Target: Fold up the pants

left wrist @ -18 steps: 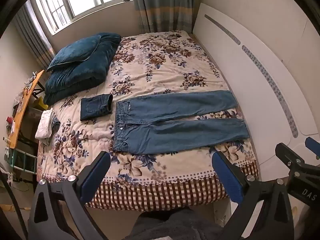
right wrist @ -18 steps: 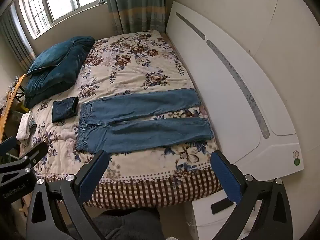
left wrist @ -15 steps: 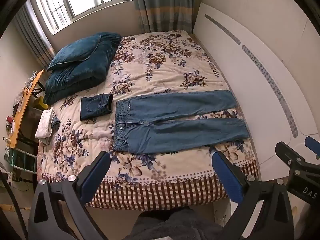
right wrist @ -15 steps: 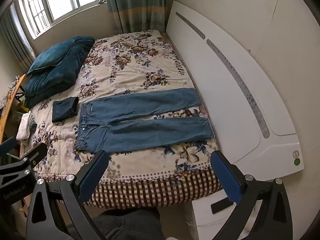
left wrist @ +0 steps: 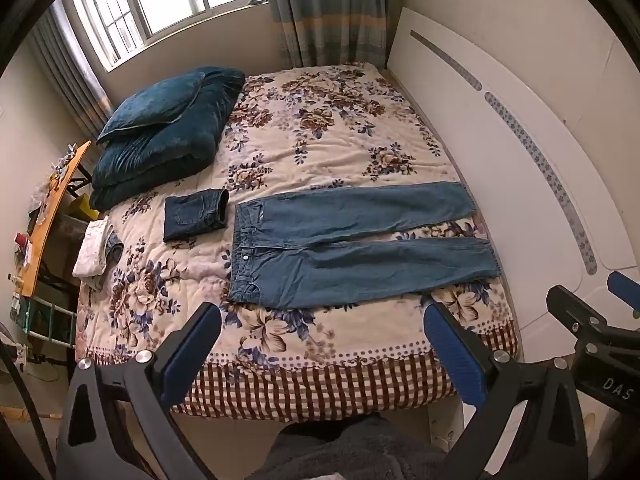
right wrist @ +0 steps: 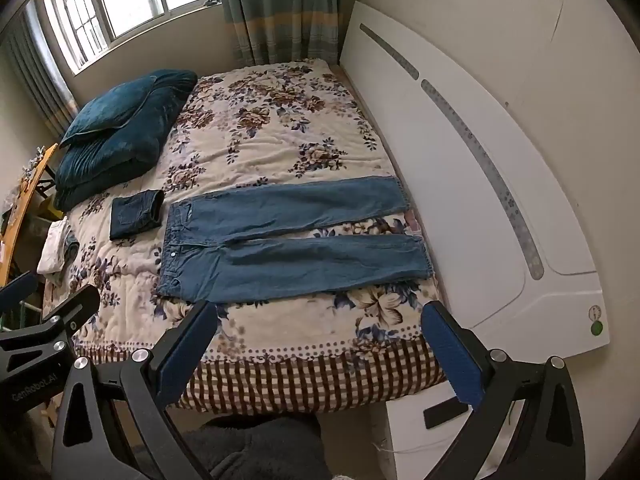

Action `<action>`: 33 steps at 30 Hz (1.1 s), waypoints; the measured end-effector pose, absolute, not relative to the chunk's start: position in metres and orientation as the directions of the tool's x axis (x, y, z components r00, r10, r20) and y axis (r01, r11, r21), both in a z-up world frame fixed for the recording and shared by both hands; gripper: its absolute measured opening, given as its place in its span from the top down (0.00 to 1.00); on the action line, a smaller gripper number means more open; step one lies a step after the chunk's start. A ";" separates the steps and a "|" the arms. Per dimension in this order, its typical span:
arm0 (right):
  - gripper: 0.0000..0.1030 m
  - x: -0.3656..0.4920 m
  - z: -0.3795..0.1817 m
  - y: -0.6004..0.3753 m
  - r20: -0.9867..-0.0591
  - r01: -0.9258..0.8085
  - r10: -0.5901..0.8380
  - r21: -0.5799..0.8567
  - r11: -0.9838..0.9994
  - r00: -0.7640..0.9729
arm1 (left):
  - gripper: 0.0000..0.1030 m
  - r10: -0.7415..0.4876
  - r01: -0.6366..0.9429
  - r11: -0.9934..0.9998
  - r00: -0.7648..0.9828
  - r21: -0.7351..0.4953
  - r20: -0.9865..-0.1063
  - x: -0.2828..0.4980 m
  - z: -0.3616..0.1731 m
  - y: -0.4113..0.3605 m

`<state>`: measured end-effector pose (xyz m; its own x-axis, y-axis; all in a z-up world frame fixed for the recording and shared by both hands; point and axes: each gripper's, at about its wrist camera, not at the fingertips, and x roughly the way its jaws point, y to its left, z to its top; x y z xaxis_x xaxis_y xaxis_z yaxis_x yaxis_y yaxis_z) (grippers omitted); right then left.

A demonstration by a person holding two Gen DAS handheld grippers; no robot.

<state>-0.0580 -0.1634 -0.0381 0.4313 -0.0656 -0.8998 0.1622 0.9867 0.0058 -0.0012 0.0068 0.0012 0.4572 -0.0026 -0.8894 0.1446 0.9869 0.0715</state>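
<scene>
While unfolded, blue jeans [left wrist: 352, 248] lie flat, legs apart.

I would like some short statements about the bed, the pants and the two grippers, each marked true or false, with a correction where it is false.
1. The light blue jeans lie spread flat on the bed, with both legs stretched out. True.
2. The left gripper is shut on the waistband of the jeans. False: it is open and holds nothing, above the near edge of the bed.
3. A smaller dark pair of pants, already folded, lies beside the waistband of the jeans. True.
4. The right gripper is open and empty. True.
5. The dark blue pillow lies on top of the jeans. False: it rests on a folded blanket near the window, apart from the jeans.
</scene>
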 end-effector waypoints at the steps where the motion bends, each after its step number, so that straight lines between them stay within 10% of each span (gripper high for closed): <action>1: 0.00 -0.058 -0.039 -0.163 -0.900 0.161 -0.066 0.005 0.987 0.432 | 0.00 -0.003 0.146 0.987 0.459 0.072 -0.889 -0.001 0.001 0.007; 33: 0.00 -0.061 -0.031 -0.168 -0.900 0.160 -0.063 0.008 0.987 0.432 | 0.00 -0.008 0.140 0.988 0.475 0.067 -0.880 -0.007 0.014 -0.009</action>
